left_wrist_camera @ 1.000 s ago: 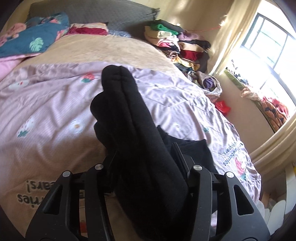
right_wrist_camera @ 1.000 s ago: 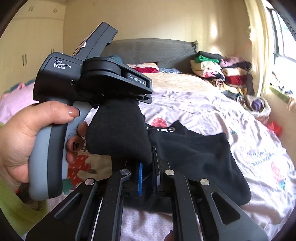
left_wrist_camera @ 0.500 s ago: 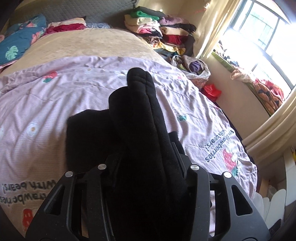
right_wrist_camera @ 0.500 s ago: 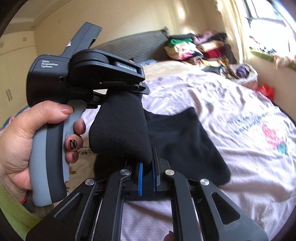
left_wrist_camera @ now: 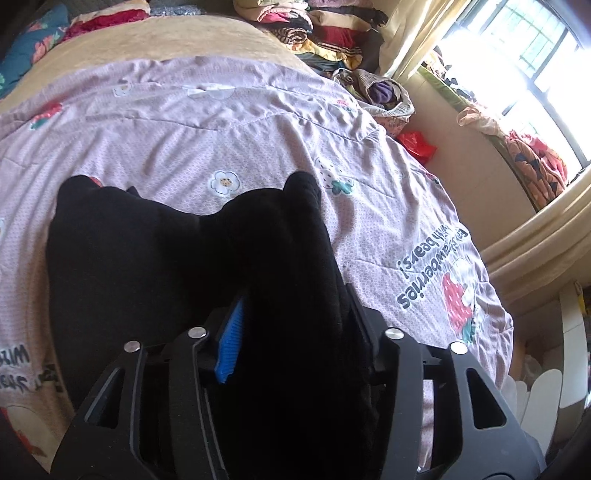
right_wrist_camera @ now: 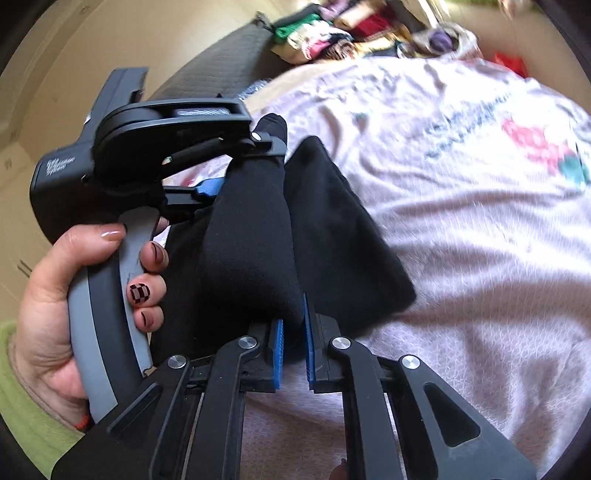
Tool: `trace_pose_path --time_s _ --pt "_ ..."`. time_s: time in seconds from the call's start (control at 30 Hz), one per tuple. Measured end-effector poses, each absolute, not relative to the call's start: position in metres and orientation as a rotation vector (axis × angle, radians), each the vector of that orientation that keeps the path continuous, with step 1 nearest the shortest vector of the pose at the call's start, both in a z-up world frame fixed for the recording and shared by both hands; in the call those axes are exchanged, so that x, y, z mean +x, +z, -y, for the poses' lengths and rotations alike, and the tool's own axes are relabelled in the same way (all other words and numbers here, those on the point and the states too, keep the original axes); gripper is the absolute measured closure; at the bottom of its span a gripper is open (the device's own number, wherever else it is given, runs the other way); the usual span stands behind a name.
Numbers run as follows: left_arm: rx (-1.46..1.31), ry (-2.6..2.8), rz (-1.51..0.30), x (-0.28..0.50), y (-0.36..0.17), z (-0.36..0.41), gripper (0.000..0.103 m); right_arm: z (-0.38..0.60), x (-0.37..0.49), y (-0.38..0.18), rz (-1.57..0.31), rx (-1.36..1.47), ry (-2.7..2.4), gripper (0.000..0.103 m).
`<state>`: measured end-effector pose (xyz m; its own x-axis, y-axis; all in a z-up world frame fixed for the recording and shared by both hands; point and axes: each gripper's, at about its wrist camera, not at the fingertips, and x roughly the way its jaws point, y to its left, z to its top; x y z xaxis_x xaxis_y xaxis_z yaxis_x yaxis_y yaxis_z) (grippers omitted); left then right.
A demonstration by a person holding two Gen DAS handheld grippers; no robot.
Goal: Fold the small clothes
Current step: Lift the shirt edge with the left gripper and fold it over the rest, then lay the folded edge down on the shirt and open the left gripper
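A black garment (left_wrist_camera: pixel 147 258) lies partly on the pink printed bedspread (left_wrist_camera: pixel 229 122). My left gripper (left_wrist_camera: pixel 291 314) is shut on a bunched fold of it that droops forward over the flat part. In the right wrist view my right gripper (right_wrist_camera: pixel 293 339) is shut on another edge of the black garment (right_wrist_camera: pixel 251 251), which stretches up to the left gripper (right_wrist_camera: pixel 236 162) held by a hand. The rest of the garment (right_wrist_camera: pixel 343 236) rests on the bedspread (right_wrist_camera: pixel 480 229) below.
A stack of folded clothes (left_wrist_camera: pixel 325 29) and a basket of laundry (left_wrist_camera: pixel 384 96) stand at the bed's far right by the window (left_wrist_camera: pixel 524 51). Pillows (left_wrist_camera: pixel 37 55) lie at the far left. The bed edge drops off at right.
Both grippers have tipped downward with the garment. The held fold, which stood upright, now droops over the flat part on the bed. The right view has swung right and blurred.
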<state>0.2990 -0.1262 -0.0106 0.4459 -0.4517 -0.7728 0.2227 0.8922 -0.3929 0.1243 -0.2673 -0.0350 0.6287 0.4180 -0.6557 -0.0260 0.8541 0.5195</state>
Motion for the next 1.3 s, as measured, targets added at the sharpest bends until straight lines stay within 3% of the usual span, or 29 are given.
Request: trace_pose_path --time_s 0.2,0.27,0.37,0.43,0.47,0.7,1.07,1.3 --pt "-0.325 -0.482 -1.020 0.302 -0.010 0.127 0.032 0.283 0.120 -0.045 -0.910 0.618 0.291 0.088" --pt "-0.357 -0.499 -0.998 0.298 -0.004 0.121 0.029 0.285 0.118 -0.043 -0.921 0.619 0.307 0.084" --pt "-0.379 -0.500 -0.946 0.286 0.009 0.103 0.027 0.287 0.113 -0.035 -0.931 0.628 0.345 0.064" --pt "-0.352 -0.468 -0.910 0.275 0.015 0.087 0.024 0.293 0.106 -0.024 -0.910 0.623 0.338 0.040" --pt "-0.323 -0.438 -0.892 0.269 0.016 0.080 0.024 0.299 0.105 -0.018 -0.888 0.613 0.321 0.038" --pt "-0.197 -0.299 -0.881 0.239 -0.003 0.046 0.024 0.310 0.151 0.016 -0.850 0.495 0.279 0.031" --pt "-0.176 -0.300 -0.912 0.219 -0.022 0.038 0.020 0.269 0.218 -0.020 -0.998 0.180 0.188 0.031" --pt "-0.163 -0.311 -0.918 0.216 -0.023 0.043 0.018 0.289 0.216 -0.040 -1.015 0.307 0.188 0.031"
